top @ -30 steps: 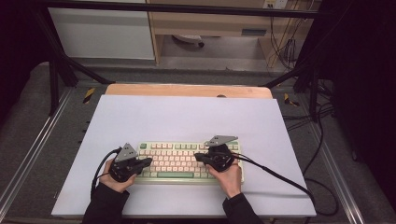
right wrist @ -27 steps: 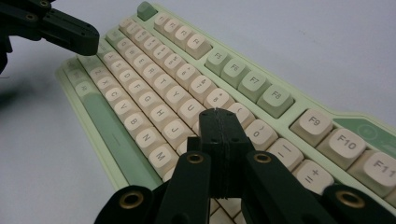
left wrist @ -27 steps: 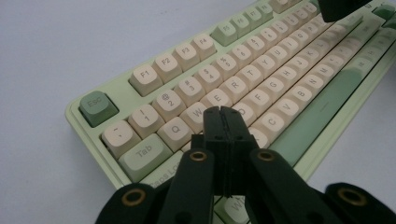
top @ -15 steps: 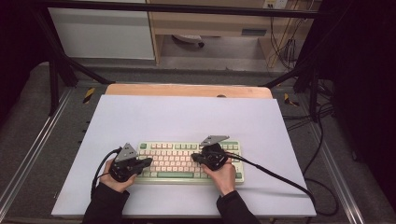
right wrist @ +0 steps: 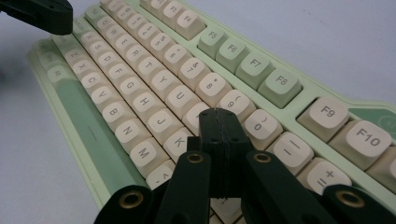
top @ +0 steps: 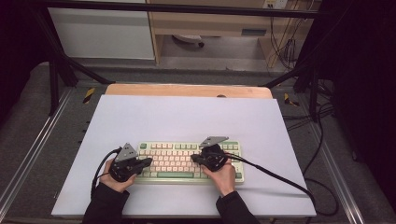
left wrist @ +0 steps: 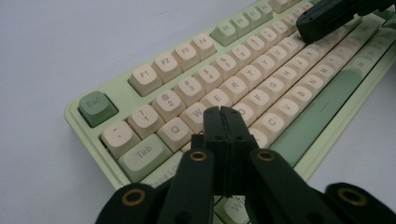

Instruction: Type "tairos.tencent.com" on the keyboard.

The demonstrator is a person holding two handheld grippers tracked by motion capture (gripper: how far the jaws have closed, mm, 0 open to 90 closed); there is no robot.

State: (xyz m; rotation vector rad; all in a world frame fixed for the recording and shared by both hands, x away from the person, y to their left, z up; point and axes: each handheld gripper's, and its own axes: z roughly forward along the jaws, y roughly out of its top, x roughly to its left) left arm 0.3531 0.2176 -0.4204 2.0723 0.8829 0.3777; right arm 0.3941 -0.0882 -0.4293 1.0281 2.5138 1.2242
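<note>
A white mat (top: pixel 187 116) covers most of the table, and near its front edge lies a pale green keyboard (top: pixel 189 159) with cream keycaps, its long axis running left to right across the person's front. Both hands work over it: the left gripper (top: pixel 145 162) sits over the keyboard's left end and the right gripper (top: pixel 195 158) over its right half, each pointing inward along that long axis. In the left gripper view the jaws are pressed together with nothing between them, the joined tip (left wrist: pixel 223 112) poised just over the letter keys beside the W key (left wrist: pixel 198 113), with the Tab key (left wrist: pixel 144 152) near and to the left. In the right gripper view the jaws are likewise closed and empty, their tip (right wrist: pixel 218 113) resting on or just above the cream keys between the K key (right wrist: pixel 180 141) and the 9 key (right wrist: pixel 236 102); contact cannot be judged. The work looks like key pressing with closed tips, so the keys lie directly beneath each gripper, and the next move likely calls for a short downward dab.
</note>
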